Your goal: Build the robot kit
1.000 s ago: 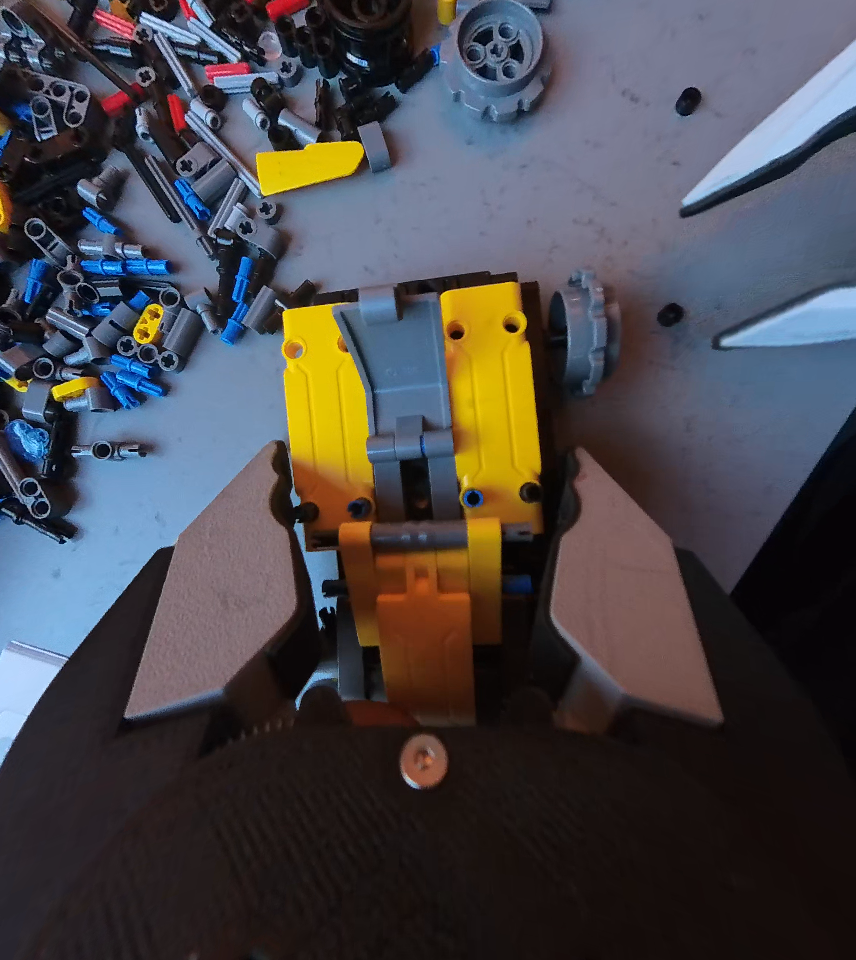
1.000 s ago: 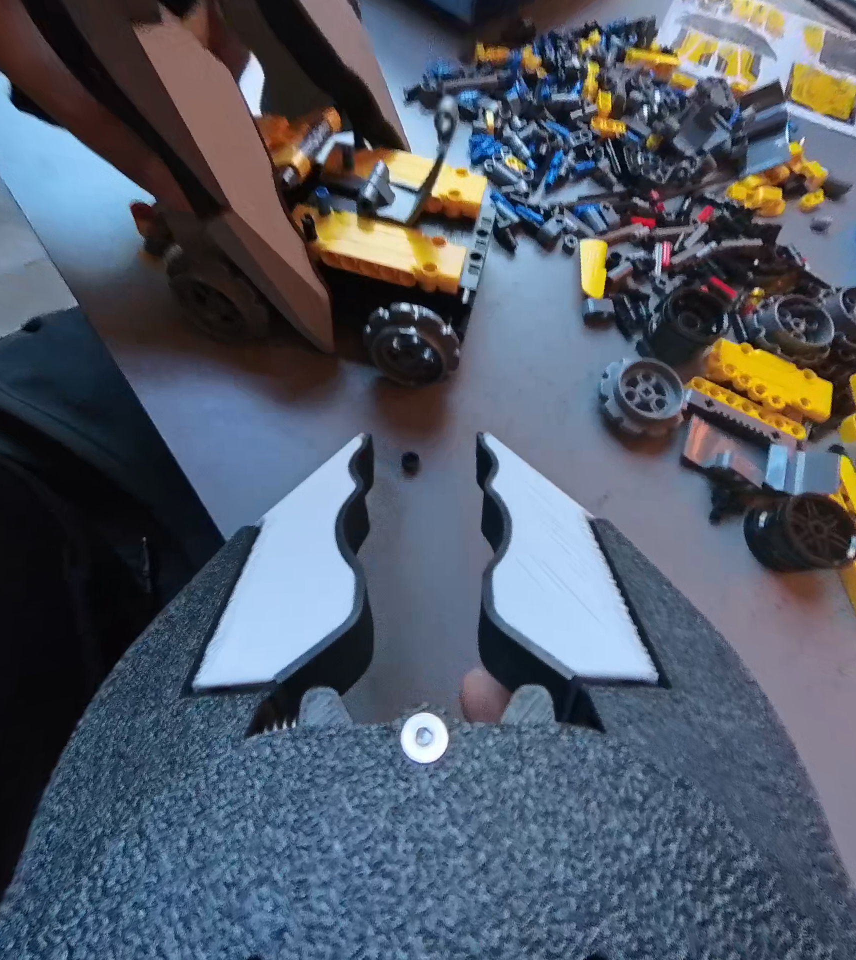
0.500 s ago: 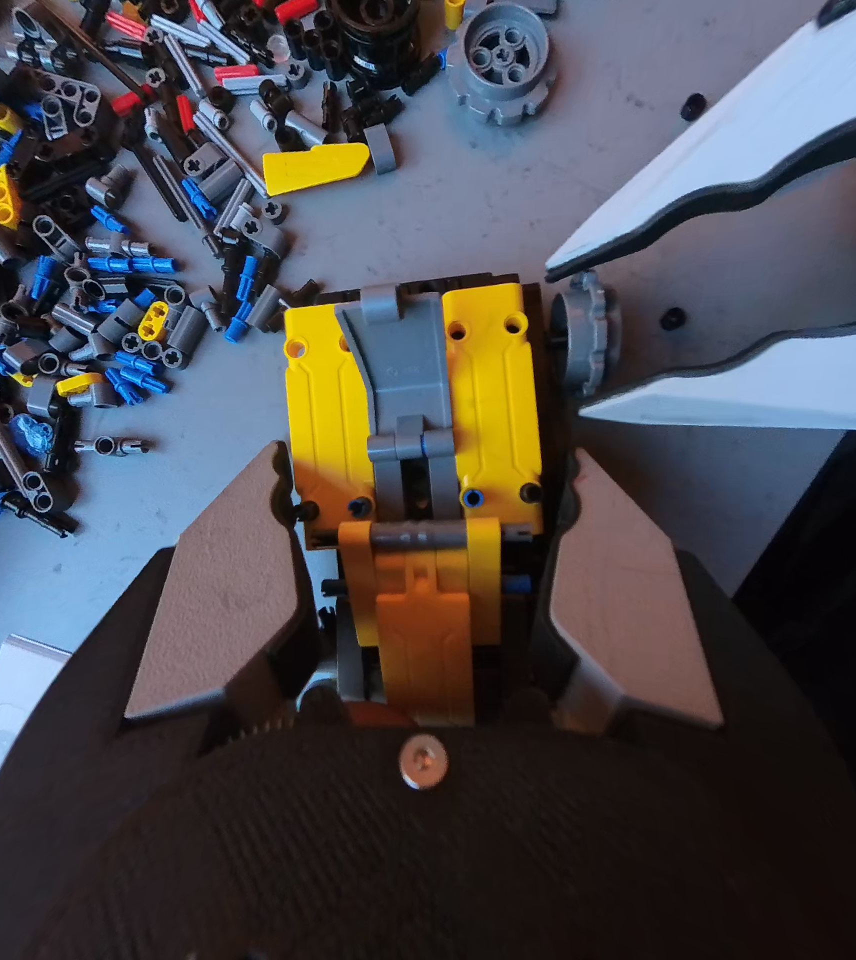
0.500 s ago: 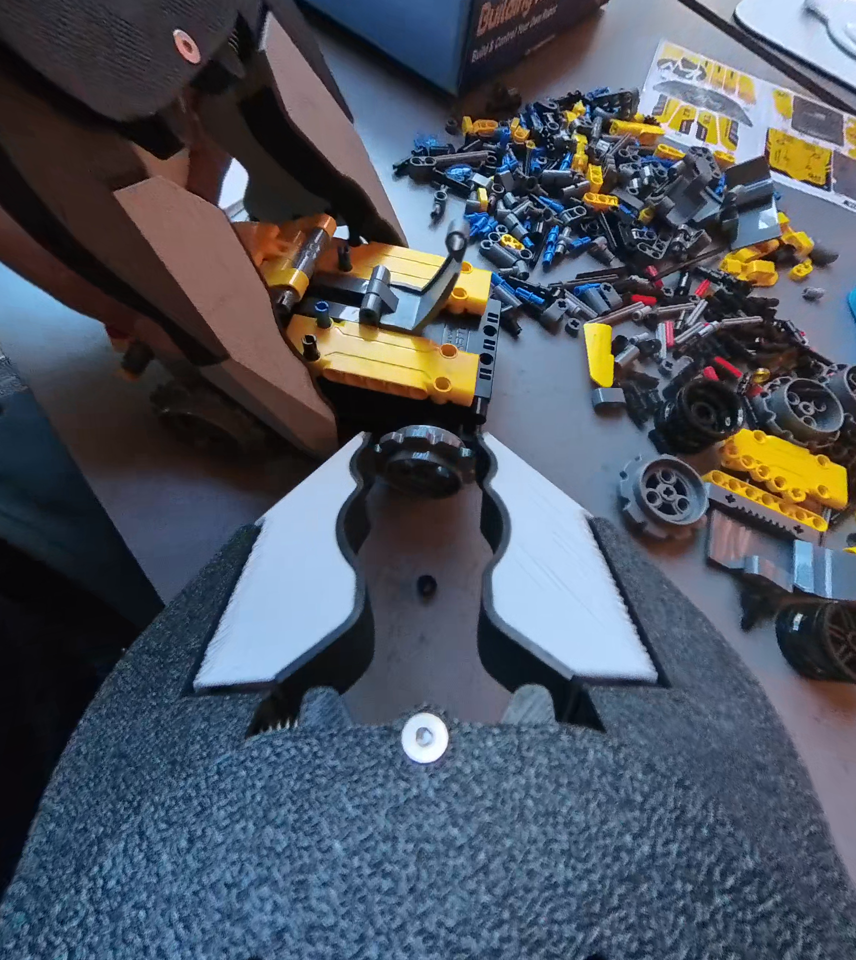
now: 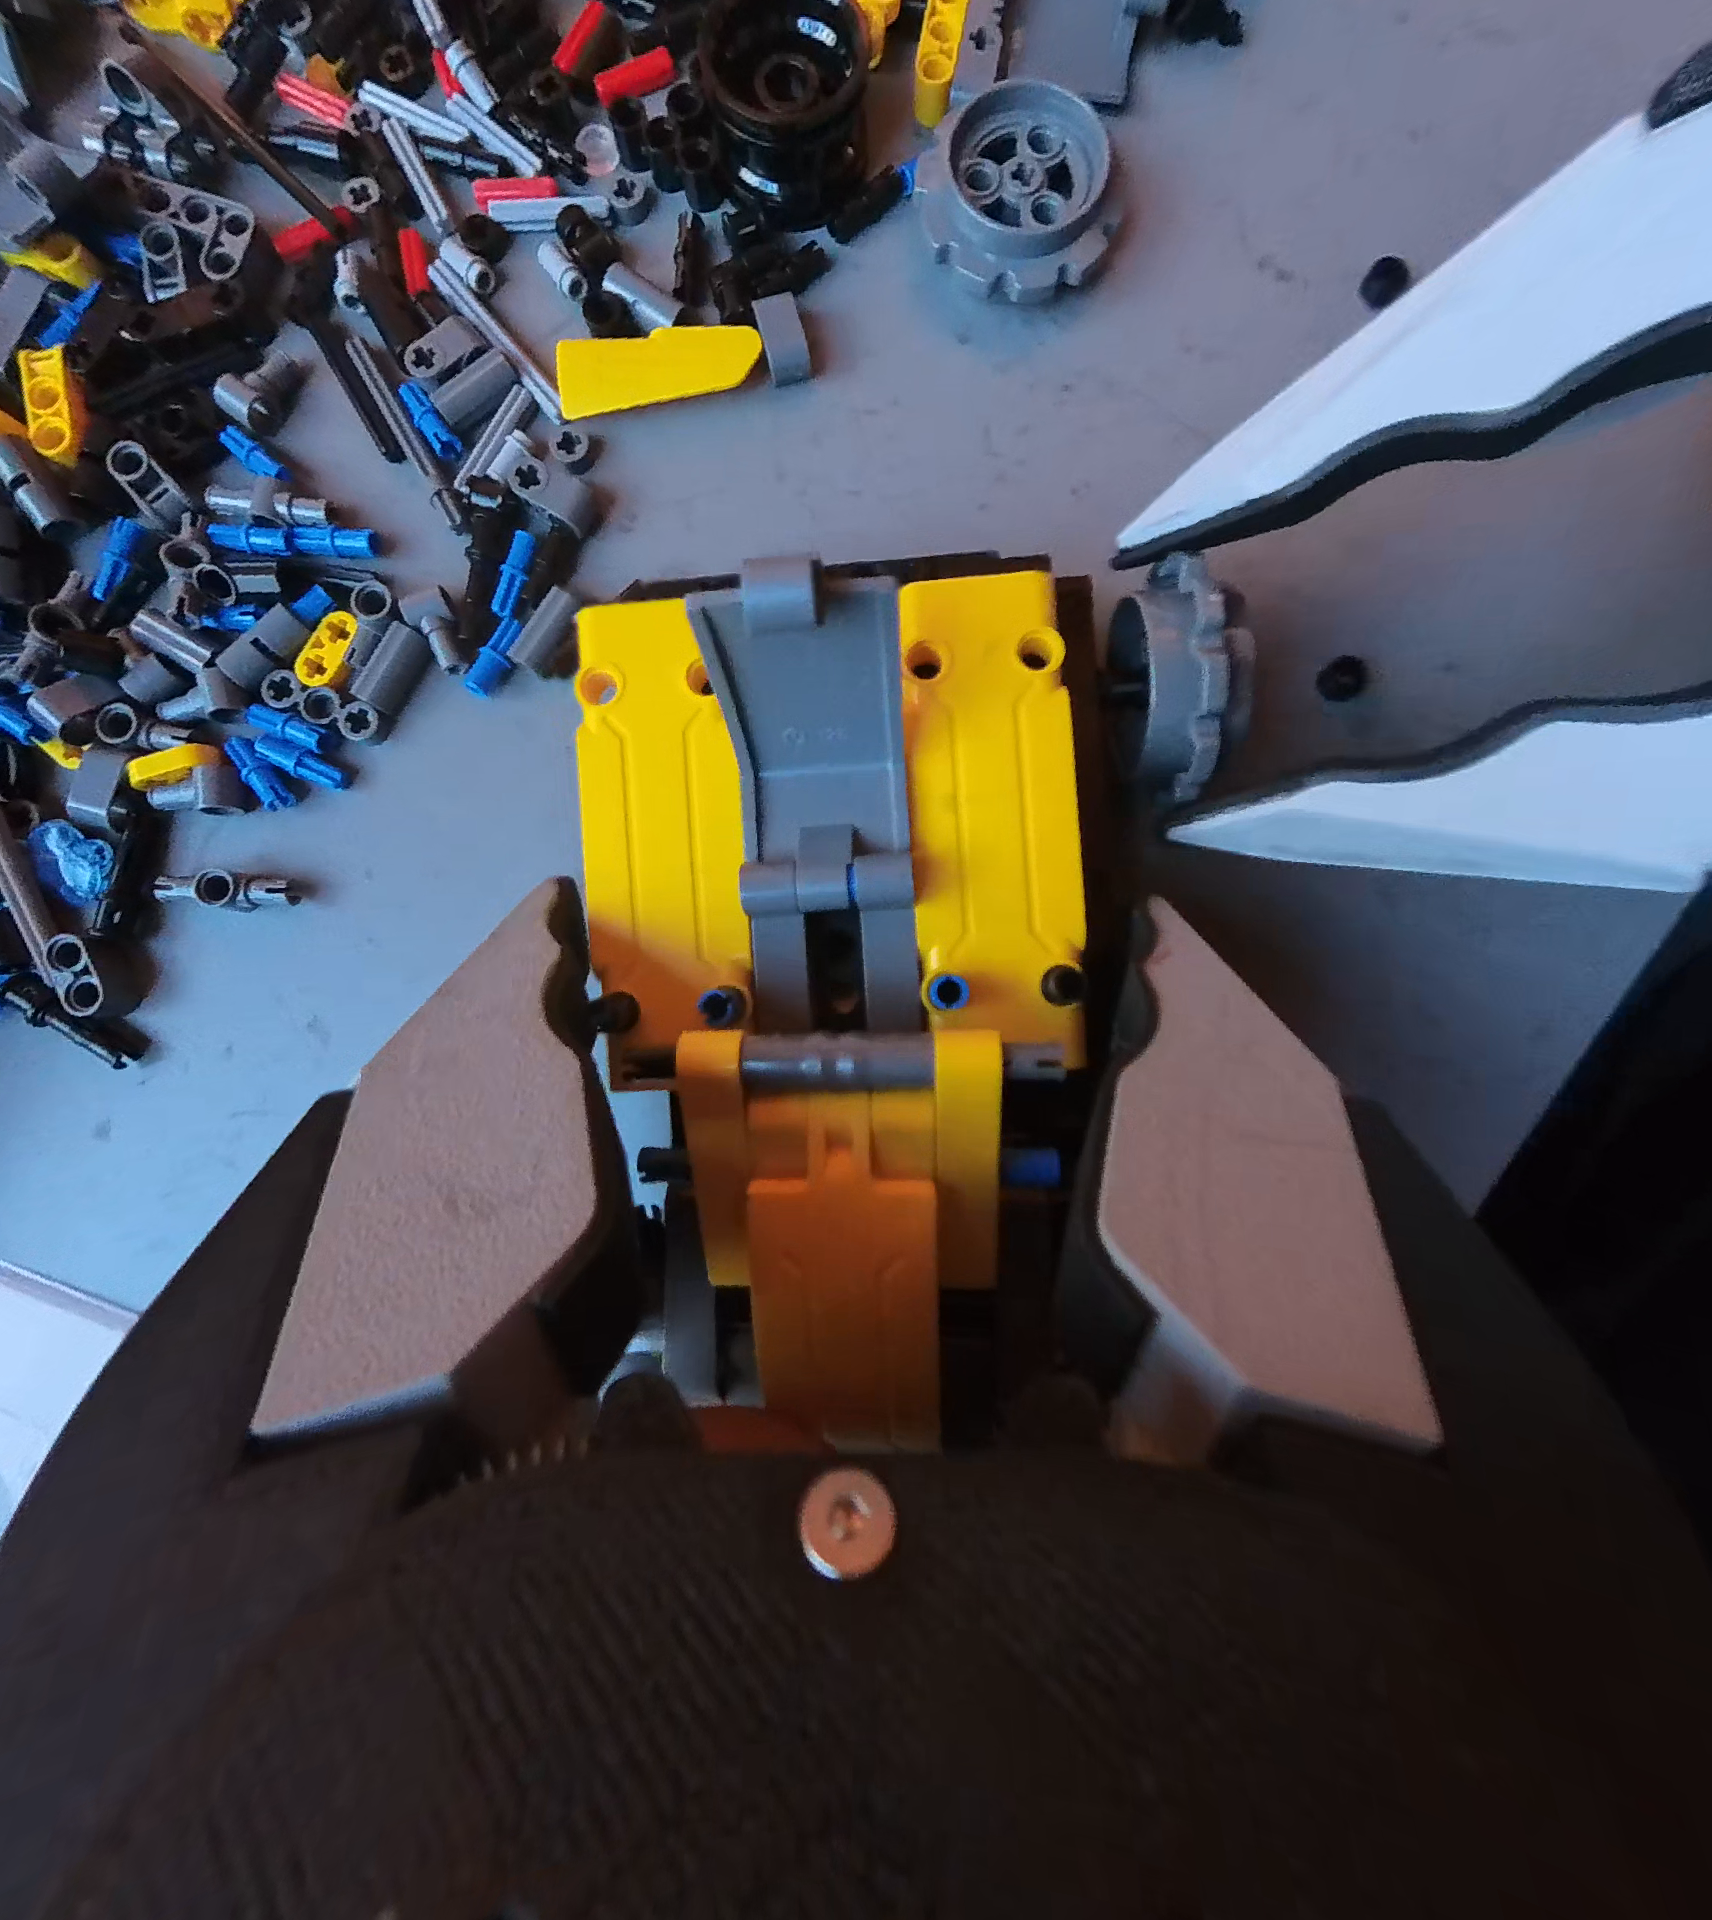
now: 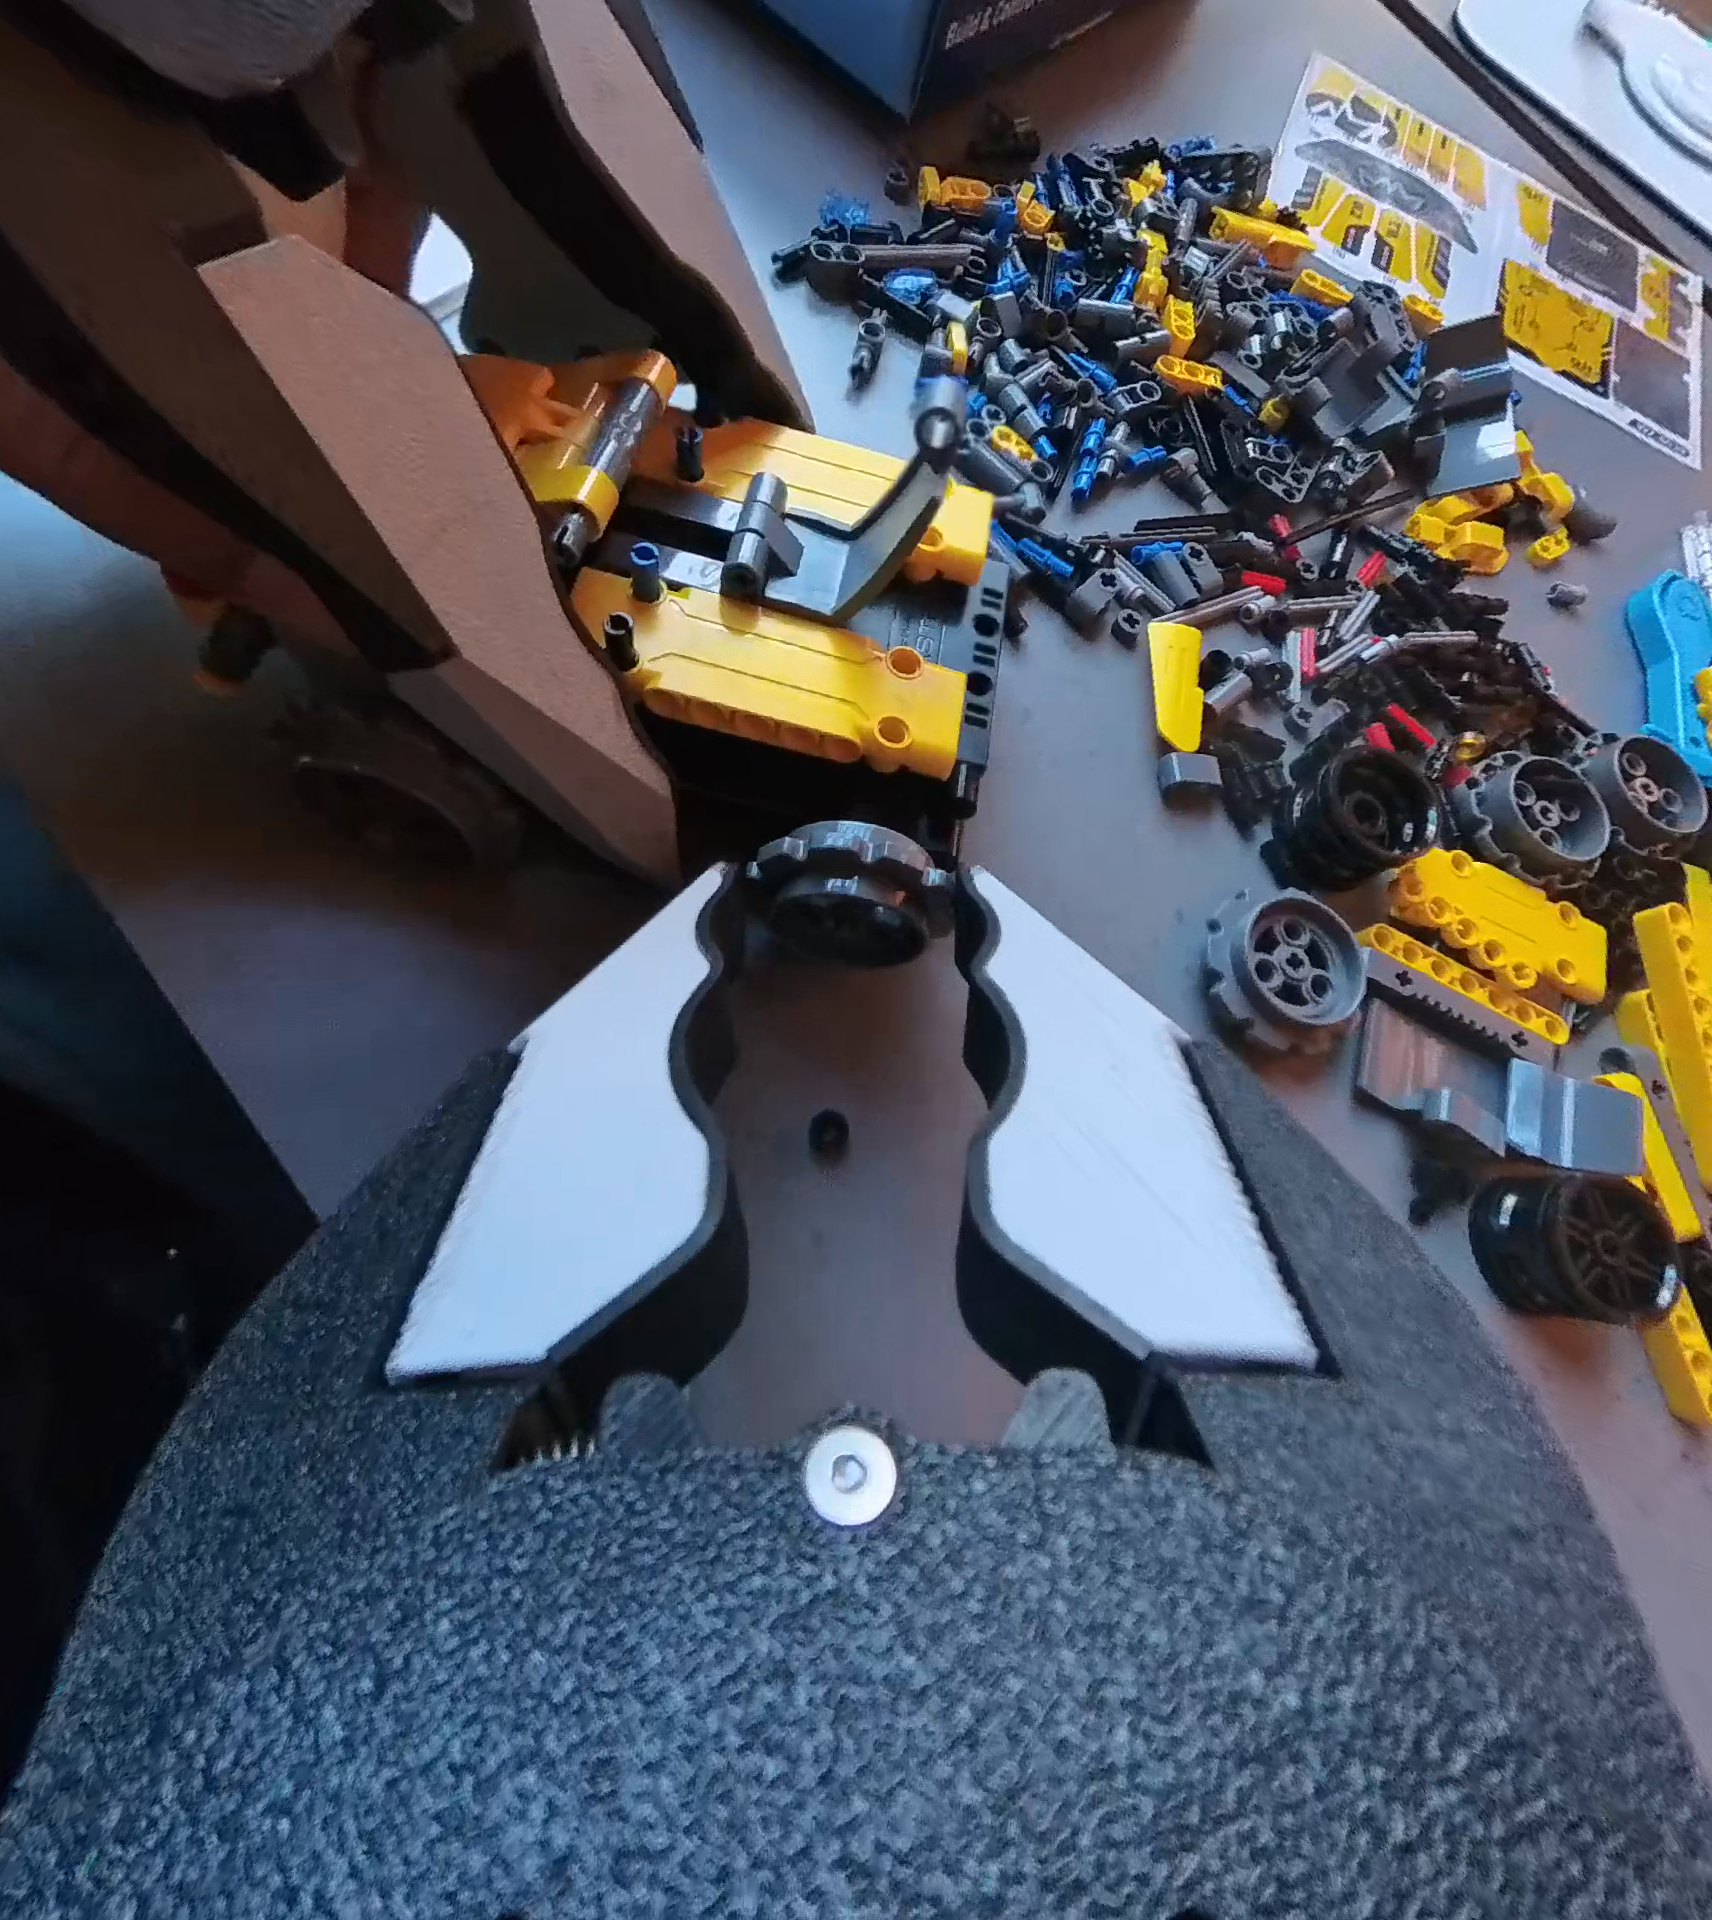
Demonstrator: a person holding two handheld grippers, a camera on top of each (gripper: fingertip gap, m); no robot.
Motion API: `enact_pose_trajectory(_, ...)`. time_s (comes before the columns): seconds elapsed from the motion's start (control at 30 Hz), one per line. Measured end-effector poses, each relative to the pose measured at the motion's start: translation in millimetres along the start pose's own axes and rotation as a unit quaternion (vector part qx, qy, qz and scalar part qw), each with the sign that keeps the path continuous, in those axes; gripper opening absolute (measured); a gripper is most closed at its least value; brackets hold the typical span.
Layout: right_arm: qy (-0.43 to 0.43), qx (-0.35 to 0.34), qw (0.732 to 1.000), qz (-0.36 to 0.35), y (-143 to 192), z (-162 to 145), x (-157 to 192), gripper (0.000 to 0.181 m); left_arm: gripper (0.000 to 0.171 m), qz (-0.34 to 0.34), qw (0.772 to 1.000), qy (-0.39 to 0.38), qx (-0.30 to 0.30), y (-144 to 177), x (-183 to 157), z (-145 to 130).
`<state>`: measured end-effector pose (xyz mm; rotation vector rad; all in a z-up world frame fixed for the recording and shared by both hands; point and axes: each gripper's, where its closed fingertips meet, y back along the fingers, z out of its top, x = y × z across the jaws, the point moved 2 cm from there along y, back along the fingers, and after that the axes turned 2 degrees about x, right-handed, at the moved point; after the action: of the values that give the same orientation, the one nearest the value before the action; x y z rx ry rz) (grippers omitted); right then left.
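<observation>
A yellow and grey brick-built vehicle (image 5: pixel 987 790) stands on the grey table and also shows in the right wrist view (image 6: pixel 790 675). My left gripper (image 5: pixel 852 935) is shut on its rear half, with the brown fingers (image 5: pixel 457 1164) pressed against both sides. A grey toothed wheel hub (image 5: pixel 1184 686) sits on the vehicle's right side. My right gripper (image 6: pixel 844 883) is open, with its white fingers (image 6: pixel 1091 1122) on either side of this hub (image 6: pixel 841 914) at the tips. Contact with the hub is not clear.
A pile of loose pins and beams (image 5: pixel 208 520) lies to the left. Nearby are a loose grey hub (image 6: pixel 1283 961), black tyres (image 6: pixel 1371 816), yellow beams (image 6: pixel 1496 935), a small black pin (image 6: pixel 828 1127), a printed sheet (image 6: pixel 1486 239) and a blue tool (image 6: pixel 1662 665).
My right gripper has moved forward from open table to the vehicle's side, so its fingertips now straddle the grey hub. Its opening looks the same. My left gripper has kept still on the vehicle.
</observation>
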<state>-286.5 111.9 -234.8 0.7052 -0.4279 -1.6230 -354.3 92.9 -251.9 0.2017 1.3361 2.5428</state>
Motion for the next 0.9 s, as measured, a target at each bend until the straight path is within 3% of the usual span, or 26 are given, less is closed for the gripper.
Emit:
enact_pose_trajectory(0.37,-0.012,0.005,0.999,-0.047,6.2,-3.4,-2.1,0.038,0.098,0.001,0.999,0.029,-0.019,-2.6,-4.9,3.7)
enact_pose_trajectory(0.5,-0.121,-0.008,0.990,0.066,7.4,-1.5,-5.2,0.038,0.098,0.005,0.999,0.033,-0.021,-1.6,-3.7,2.6)
enact_pose_trajectory(0.6,-0.151,-0.016,0.983,0.105,15.4,-2.4,-9.8,0.031,0.098,0.004,0.999,0.031,-0.023,-0.8,-4.7,2.0)
enact_pose_trajectory(0.63,-0.138,-0.021,0.986,0.092,20.8,-2.4,-14.7,0.000,0.098,0.011,0.999,0.037,-0.016,-0.6,-1.5,0.1)
enact_pose_trajectory(0.73,-0.072,-0.034,0.995,0.057,33.6,1.4,-16.8,0.000,0.098,0.026,0.998,0.063,-0.017,3.2,23.1,-4.8)
enact_pose_trajectory(0.8,-0.027,-0.032,0.999,0.029,34.7,1.0,-21.9,0.007,0.099,0.003,0.999,0.036,-0.014,3.5,18.8,-5.6)
enact_pose_trajectory(0.83,-0.007,-0.036,0.998,0.044,34.0,3.1,-20.2,0.017,0.099,-0.006,1.000,0.022,-0.010,3.2,15.5,-5.6)
enact_pose_trajectory(0.9,0.046,-0.043,0.994,0.090,30.8,5.8,-14.4,0.014,0.099,-0.026,1.000,-0.009,-0.006,2.2,11.2,-4.3)
